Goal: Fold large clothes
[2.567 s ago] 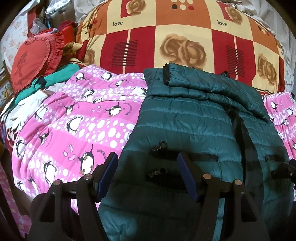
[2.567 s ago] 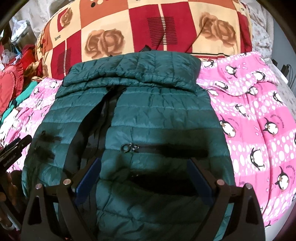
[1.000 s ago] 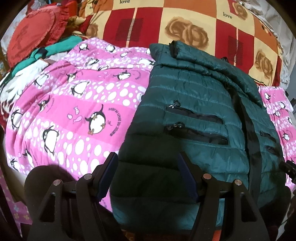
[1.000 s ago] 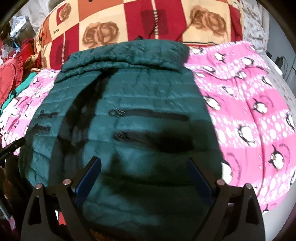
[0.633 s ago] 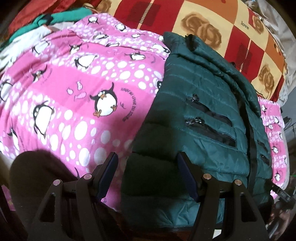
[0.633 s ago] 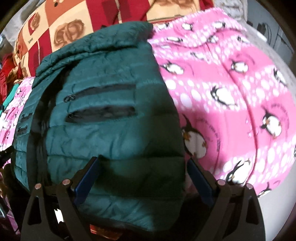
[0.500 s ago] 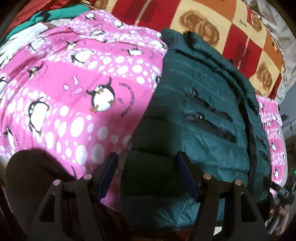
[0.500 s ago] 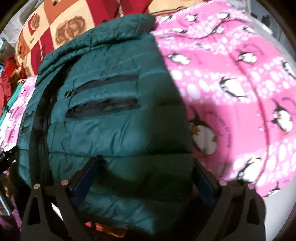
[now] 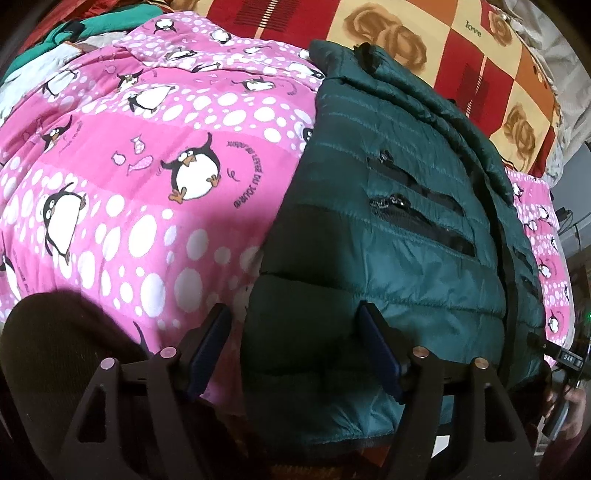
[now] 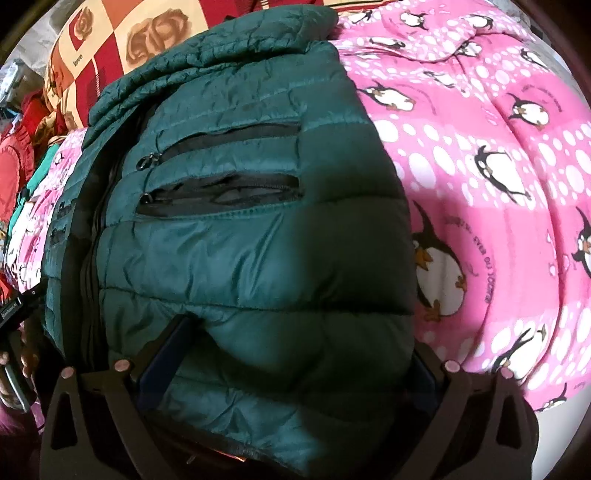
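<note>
A dark green quilted jacket [image 9: 399, 236] lies front up on a pink penguin blanket [image 9: 140, 177], collar toward the far pillow. It also fills the right wrist view [image 10: 243, 243]. My left gripper [image 9: 295, 347] is open at the jacket's bottom left corner, its jaws on either side of the hem. My right gripper [image 10: 291, 365] is open at the bottom right corner, with the padded hem bulging between its jaws.
A red, orange and cream checked pillow [image 9: 424, 33] lies behind the collar. Red and teal cushions and clothes [image 10: 22, 166] are piled at the far left. The bed's near edge runs just under the hem. The blanket [image 10: 498, 184] spreads right of the jacket.
Both grippers have pulled back from the jacket's middle to its bottom hem and lowered onto the two corners. The right one now has the hem pushed between its jaws.
</note>
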A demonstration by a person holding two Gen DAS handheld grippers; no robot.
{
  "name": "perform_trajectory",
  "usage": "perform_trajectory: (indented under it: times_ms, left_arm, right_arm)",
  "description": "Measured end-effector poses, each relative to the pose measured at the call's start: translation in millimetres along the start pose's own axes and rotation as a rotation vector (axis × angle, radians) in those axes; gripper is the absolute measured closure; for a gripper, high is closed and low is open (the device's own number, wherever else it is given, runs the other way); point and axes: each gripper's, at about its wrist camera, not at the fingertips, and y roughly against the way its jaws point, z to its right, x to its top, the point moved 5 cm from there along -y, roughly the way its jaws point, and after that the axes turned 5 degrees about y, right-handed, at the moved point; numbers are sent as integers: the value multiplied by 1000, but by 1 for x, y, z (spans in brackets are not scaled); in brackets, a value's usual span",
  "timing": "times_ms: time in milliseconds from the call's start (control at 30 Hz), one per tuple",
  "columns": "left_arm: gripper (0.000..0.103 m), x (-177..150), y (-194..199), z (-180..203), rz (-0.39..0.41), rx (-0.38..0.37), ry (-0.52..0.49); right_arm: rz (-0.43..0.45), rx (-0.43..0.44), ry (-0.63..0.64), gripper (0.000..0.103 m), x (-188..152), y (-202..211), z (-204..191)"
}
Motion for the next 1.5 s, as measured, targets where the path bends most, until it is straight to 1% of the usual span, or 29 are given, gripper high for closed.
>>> perform_trajectory:
  times_ms: [267,367,467,500,533,567,600,633,667,733,833,933,1033,1100,1133,1200,1300,1367,1400,1433,1467,1500]
  left_arm:
    - [48,-6,-1,0,-17,-4,-8]
    - [48,-8,-1,1,-11,-4,-14]
    - [48,-10,-1,0,0,-14,-7]
    - [49,-11,-1,0,-3,-20,-7]
    - [60,-11,-1,1,-7,-32,-9]
    - [76,-12,0,3,-13,-50,-10]
    - [81,-12,2,5,-16,-54,-11]
    - [93,-11,5,7,-14,-53,-17]
    - [101,-9,8,9,-6,-41,-28]
    - [103,-6,15,14,13,-32,-40]
    - [103,-2,30,22,50,-52,-65]
    - [103,5,45,31,93,-76,-92]
    - [103,11,54,38,118,-89,-106]
    - [103,13,52,41,111,-68,-140]
    - [103,12,49,40,105,-60,-141]
    - [103,9,41,36,78,-46,-132]
    - [103,2,28,27,36,-25,-90]
    - [103,-3,21,20,17,-14,-68]
    - [103,-5,18,19,11,-9,-64]
    - [99,-7,14,17,0,2,-64]
    - [91,-9,10,16,-11,8,-63]
    - [88,-11,7,15,-17,10,-62]
  right_arm:
    - [-23,39,18,0,-5,0,-6]
    - [-3,60,34,0,-6,4,-11]
    - [30,73,41,9,-5,4,-16]
    - [35,65,52,15,-5,5,-17]
    - [38,63,62,22,-6,6,-18]
    - [43,63,74,26,-7,9,-18]
    - [47,59,86,39,-6,11,-19]
    - [50,50,97,51,-5,14,-20]
    - [53,46,105,56,-6,18,-19]
    - [66,43,116,73,-6,27,-18]
    - [99,84,108,80,-1,46,-14]
    - [145,121,110,82,11,63,-17]
    - [171,148,111,82,18,73,-22]
    - [175,158,121,82,20,75,-24]
    - [166,156,126,82,19,73,-25]
    - [142,154,117,82,15,66,-22]
    - [109,149,103,81,6,52,-18]
    - [100,161,85,76,3,46,-15]
    - [93,174,74,70,2,42,-13]
    - [78,187,66,62,1,38,-12]
    - [64,179,68,60,0,34,-12]
    - [54,167,77,59,-1,30,-12]
